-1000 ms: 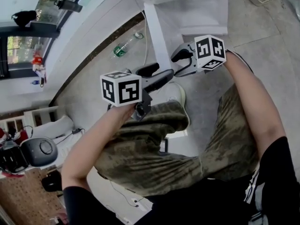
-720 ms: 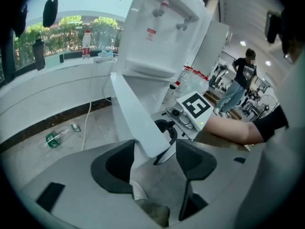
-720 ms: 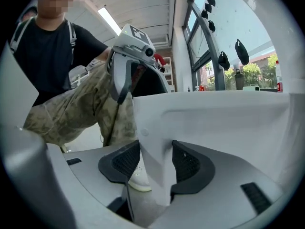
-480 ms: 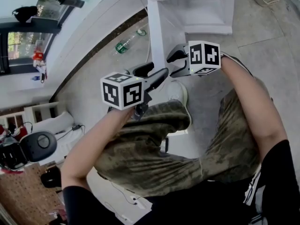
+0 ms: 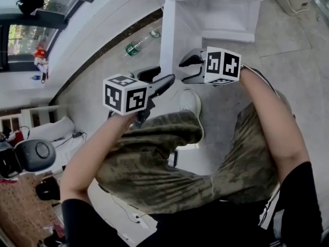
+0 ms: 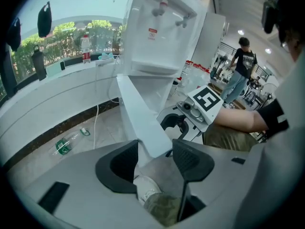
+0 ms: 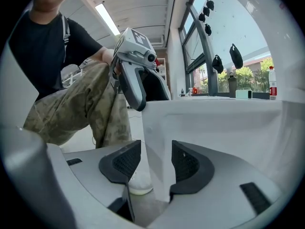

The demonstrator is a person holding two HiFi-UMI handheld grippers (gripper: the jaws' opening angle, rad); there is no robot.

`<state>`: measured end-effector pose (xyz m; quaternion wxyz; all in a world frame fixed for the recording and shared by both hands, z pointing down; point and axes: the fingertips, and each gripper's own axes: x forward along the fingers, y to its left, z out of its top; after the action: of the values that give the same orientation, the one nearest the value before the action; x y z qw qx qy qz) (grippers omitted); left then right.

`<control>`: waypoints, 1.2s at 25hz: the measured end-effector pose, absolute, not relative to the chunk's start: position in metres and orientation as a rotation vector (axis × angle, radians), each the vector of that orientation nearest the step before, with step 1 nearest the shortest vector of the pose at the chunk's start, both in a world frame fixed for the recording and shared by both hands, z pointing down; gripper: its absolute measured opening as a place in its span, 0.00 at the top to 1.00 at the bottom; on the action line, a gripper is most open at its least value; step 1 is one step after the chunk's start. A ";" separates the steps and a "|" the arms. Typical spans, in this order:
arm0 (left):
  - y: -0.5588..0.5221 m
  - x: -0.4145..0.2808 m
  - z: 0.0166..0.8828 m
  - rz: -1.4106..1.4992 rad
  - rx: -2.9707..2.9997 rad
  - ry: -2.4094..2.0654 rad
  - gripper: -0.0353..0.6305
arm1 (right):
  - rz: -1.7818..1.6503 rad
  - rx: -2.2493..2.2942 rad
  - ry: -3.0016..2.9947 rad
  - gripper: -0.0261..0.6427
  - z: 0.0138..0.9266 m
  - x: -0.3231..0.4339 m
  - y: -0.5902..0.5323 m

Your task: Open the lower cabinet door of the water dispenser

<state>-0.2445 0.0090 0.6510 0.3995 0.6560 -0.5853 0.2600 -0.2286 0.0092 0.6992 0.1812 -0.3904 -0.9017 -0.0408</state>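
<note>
Both pairs of jaws are pinching the door [image 6: 143,120]. The left gripper [image 6: 156,147], whose jaws have just been closing, is catching the panel's lower corner between its tips. The right gripper [image 7: 156,148] is clamping the same free edge from the opposite side. The door is standing well out from the base of the water dispenser [image 6: 162,27], at the middle of the head view and pointing towards us, so we are judging the opening as mostly done. Our main worry is the left hold: it is looking shallow, only at the tips, and a sideways tug could be letting the corner slip out. Pulling unevenly with two grippers could also be twisting the thin panel on its hinge, or dragging the light dispenser across the floor [image 5: 231,102]. Our own knee [image 5: 175,130] and shoe [image 5: 190,101] are sitting just beside the door's edge and are blocking any further swing towards us. Farther out, a green bottle [image 5: 134,49] is lying by the wall, a white cord [image 6: 96,113] is hanging down there, and a person [image 6: 240,63] is walking well behind the right gripper.
</note>
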 end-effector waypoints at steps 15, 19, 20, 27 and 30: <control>0.031 -0.291 0.650 0.704 1.614 -1.529 0.67 | -0.126 -1.050 -2.695 0.93 0.672 -0.239 0.012; 0.030 -0.295 0.654 0.730 1.627 -1.531 0.68 | -0.110 -0.952 -2.807 0.96 0.655 -0.242 -0.002; 0.031 -0.297 0.653 0.739 1.628 -1.535 0.68 | -0.118 -0.919 -2.843 0.96 0.650 -0.244 -0.006; 0.040 -0.317 0.645 0.785 1.586 -1.597 0.70 | -0.016 -0.761 -2.947 0.96 0.633 -0.260 -0.029; 0.042 -0.327 0.645 0.792 1.559 -1.622 0.70 | -0.027 -0.716 -2.932 0.96 0.642 -0.264 -0.034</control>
<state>-0.3266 0.0419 0.6453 0.3693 0.6075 -0.6320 0.3086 -0.2643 -0.0336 0.6421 0.0614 -0.2367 -0.9696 -0.0090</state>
